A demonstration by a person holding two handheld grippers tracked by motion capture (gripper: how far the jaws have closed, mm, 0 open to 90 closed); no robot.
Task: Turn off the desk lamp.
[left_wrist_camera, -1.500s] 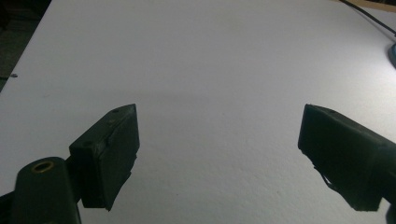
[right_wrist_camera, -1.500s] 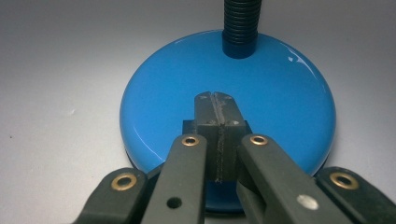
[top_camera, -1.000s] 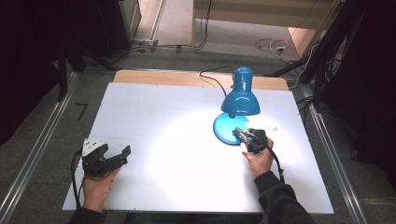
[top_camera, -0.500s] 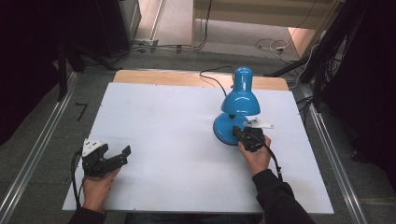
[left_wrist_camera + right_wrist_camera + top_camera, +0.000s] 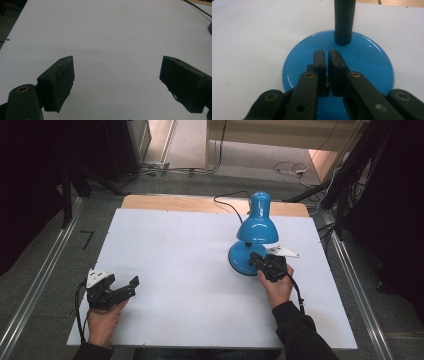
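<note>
The white surface [image 5: 190,265] spreads wide under the high view, with a strip of bare wood [image 5: 180,203] along its far edge and grey carpeted floor [image 5: 45,270] around it. On the right half of the surface stands a blue desk lamp [image 5: 256,227], its bell-shaped shade [image 5: 258,226] tipped down over a round blue base [image 5: 241,261]; a black cord [image 5: 227,202] runs from behind it off the far edge. In the right gripper view a ribbed black neck [image 5: 344,21] rises from the back of that glossy base [image 5: 367,65]. The right claw [image 5: 257,259] lies over the near part of the base, held in the person's right hand [image 5: 276,287] — its two black jaws stand almost together, only a thin slit between the tips, and they have just been opening a little from fully closed. Nothing is gripped between them; the tips [image 5: 326,53] hover over or rest on the blue dome, and which of the two I cannot tell. Well apart, near the front left corner of the surface, the left claw [image 5: 127,287] sits in the left hand [image 5: 102,325] — jaws spread wide with bare white surface between them in the left gripper view [image 5: 117,72].
</note>
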